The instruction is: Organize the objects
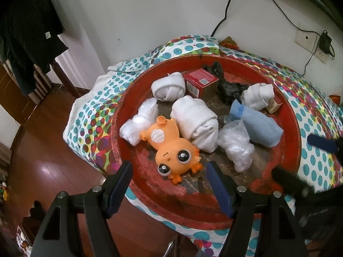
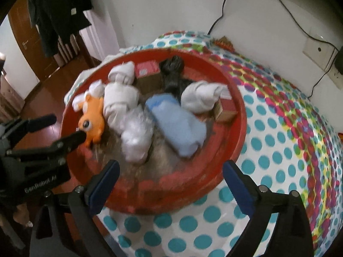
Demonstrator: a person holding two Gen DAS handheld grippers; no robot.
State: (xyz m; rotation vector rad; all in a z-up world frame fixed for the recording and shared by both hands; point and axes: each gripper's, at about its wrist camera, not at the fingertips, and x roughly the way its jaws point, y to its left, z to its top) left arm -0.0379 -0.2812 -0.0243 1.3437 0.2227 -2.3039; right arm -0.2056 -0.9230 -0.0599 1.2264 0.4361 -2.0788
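A round red tray (image 1: 150, 201) (image 2: 240, 115) lies on a dotted cloth and holds an orange toy (image 1: 171, 147) (image 2: 93, 115), white sock rolls (image 1: 196, 122) (image 2: 120, 100), a blue sock roll (image 1: 257, 126) (image 2: 180, 124), clear plastic bags (image 1: 235, 147) (image 2: 135, 139), a red box (image 1: 200, 81) (image 2: 146, 68) and a black bag (image 1: 229, 87) (image 2: 171, 72). My left gripper (image 1: 169, 171) is open and empty, just in front of the toy; it also shows in the right wrist view (image 2: 64, 128). My right gripper (image 2: 171, 171) is open and empty over the tray's near edge; its fingers (image 1: 287, 177) show at the right of the left wrist view.
The tray sits on a bed or table covered by the dotted cloth (image 1: 317, 128) (image 2: 278, 150) against a white wall. A wall socket with a plugged charger (image 1: 325, 40) is at the right. A wooden floor (image 1: 42, 150) lies to the left. A small box (image 1: 274, 105) (image 2: 225, 109) stands at the tray's right.
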